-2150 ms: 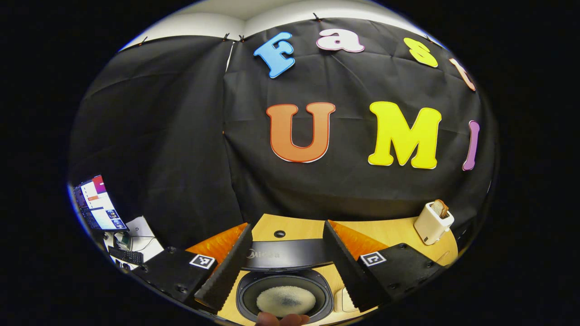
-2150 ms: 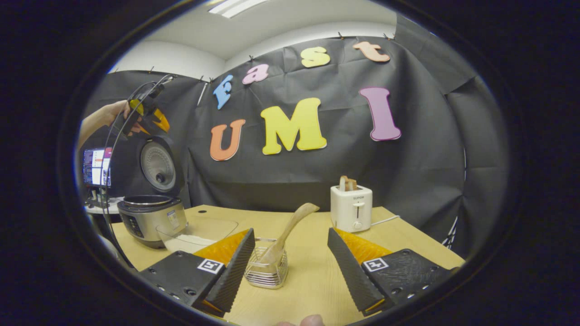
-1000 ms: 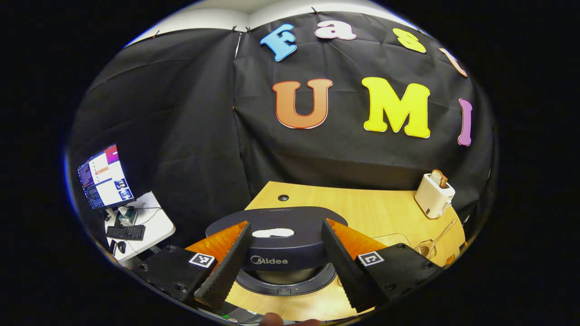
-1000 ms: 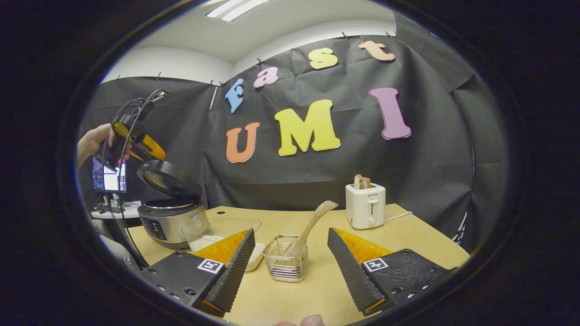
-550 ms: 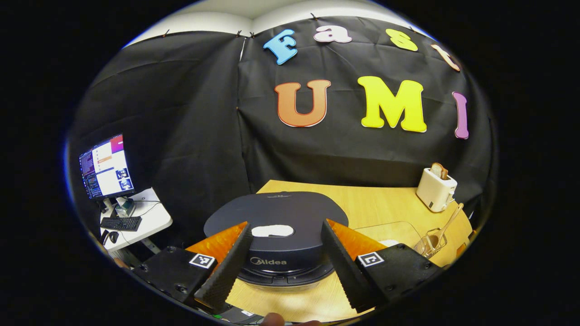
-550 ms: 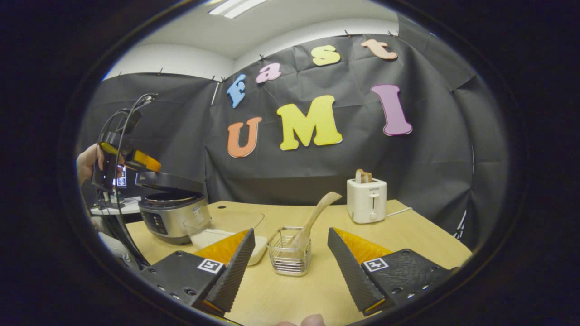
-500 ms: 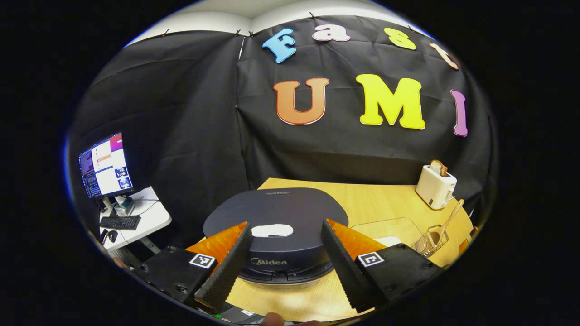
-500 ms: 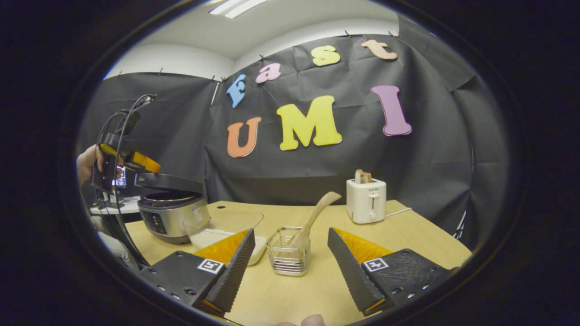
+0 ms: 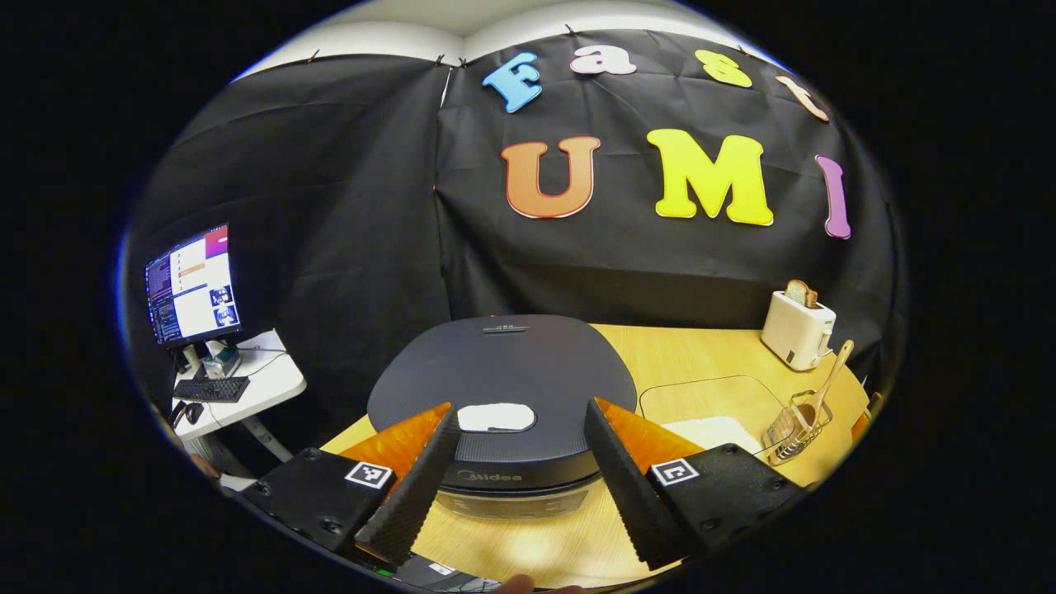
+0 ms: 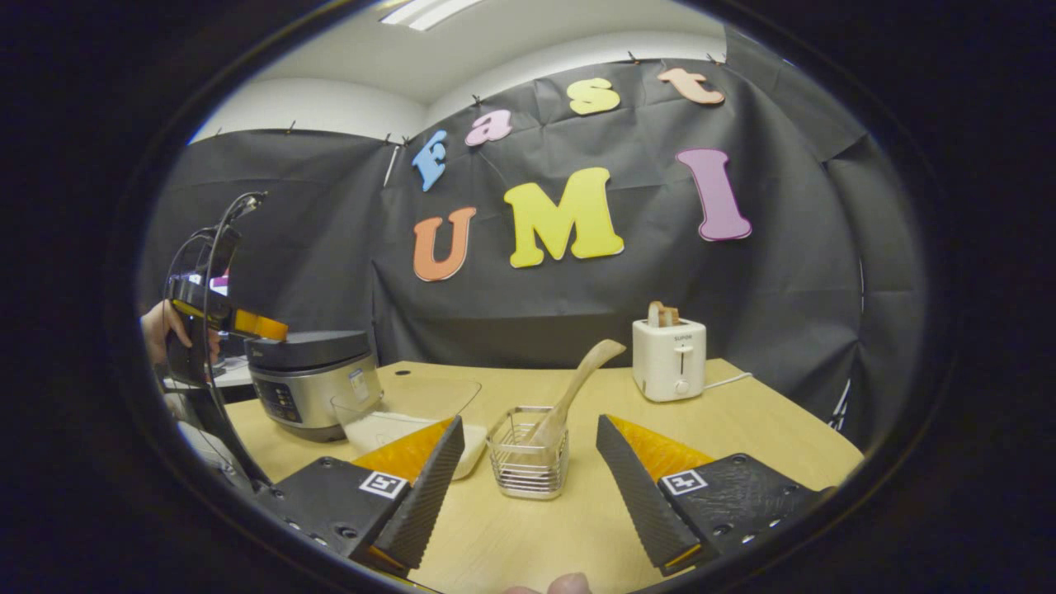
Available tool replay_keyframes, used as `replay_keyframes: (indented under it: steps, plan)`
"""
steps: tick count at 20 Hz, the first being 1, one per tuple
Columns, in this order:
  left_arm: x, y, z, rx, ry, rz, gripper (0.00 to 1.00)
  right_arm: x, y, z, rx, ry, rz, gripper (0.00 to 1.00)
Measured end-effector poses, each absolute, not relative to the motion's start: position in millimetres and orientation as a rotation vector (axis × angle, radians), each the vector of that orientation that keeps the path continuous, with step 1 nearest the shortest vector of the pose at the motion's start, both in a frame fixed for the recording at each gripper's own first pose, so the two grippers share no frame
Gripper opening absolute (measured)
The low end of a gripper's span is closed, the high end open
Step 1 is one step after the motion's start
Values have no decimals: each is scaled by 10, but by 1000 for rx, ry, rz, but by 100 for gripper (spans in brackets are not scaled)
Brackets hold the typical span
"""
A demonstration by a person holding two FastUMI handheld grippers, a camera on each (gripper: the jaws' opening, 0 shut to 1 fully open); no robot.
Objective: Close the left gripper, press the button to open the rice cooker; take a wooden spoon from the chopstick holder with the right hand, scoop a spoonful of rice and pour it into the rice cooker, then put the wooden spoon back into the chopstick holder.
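Now the big change: the lid of the rice cooker [image 9: 503, 363] is shut. A moment ago it stood up and white rice showed in the pot. The left gripper [image 9: 520, 408] has come down with the lid and now sits over its front edge. Its fingers stand wide apart and hold nothing. The pale button [image 9: 495, 417] lies between them, at 6 o'clock on the lid. I cannot tell if the fingers touch the lid.

So I think the job is about done: rice in the pot, spoon back, lid shut.

On the table [image 10: 742, 429], the right gripper [image 10: 530, 421] is also wide and holds nothing. The toaster [image 10: 669, 359] stands at 1 o'clock from it. The clear rice box [image 10: 404, 412] sits at 10 o'clock, next to the cooker. The wire holder [image 10: 528, 462] is right in front, at 12 o'clock. The wooden spoon [image 10: 582, 375] stands in it and leans toward 1 o'clock.

As for writing, a faint word is on the lid's front rim and a tiny one is on the toaster. Both are too small to be sure of. Each gripper has small black-and-white square marks. The screen [image 9: 191, 285] glows at 9 o'clock.
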State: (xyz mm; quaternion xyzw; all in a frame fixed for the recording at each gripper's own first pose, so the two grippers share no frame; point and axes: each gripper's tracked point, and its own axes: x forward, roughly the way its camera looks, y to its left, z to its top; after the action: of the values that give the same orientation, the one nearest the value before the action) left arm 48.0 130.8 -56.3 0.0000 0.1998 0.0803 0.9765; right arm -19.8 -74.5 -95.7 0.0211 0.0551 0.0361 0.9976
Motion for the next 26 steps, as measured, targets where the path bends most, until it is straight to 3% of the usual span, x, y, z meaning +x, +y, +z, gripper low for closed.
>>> replay_keyframes:
  steps: [7, 8, 9, 12, 18, 20, 21, 25, 26]
  plan:
    - [471, 1281, -660, 32, 375, 131, 94, -144, -663, -1095, 65, 138, 94, 96]
    - [462, 1268, -672, 29, 373, 128, 91, -132, -647, -1120, 65, 143, 97, 91]
    - [458, 1269, -668, 30, 363, 127, 91, -115, -632, -1145, 63, 149, 101, 95]
    - [477, 1281, -653, 27, 338, 132, 90, -71, -598, -1166, 59, 158, 103, 92]
    - [491, 1284, -628, 3, 334, 134, 89, -55, -553, -1138, 40, 157, 99, 95]
    - [484, 1297, -629, -10, 353, 143, 91, -59, -545, -1109, 38, 150, 95, 95]
    - [488, 1291, -626, -25, 354, 151, 91, -59, -531, -1090, 36, 147, 96, 91]
    - [491, 1179, -487, -4, 320, 142, 98, -85, -523, -992, 4, 125, 86, 91]
    - [483, 1126, -401, 3, 294, 134, 98, -88, -539, -974, 2, 119, 81, 95]
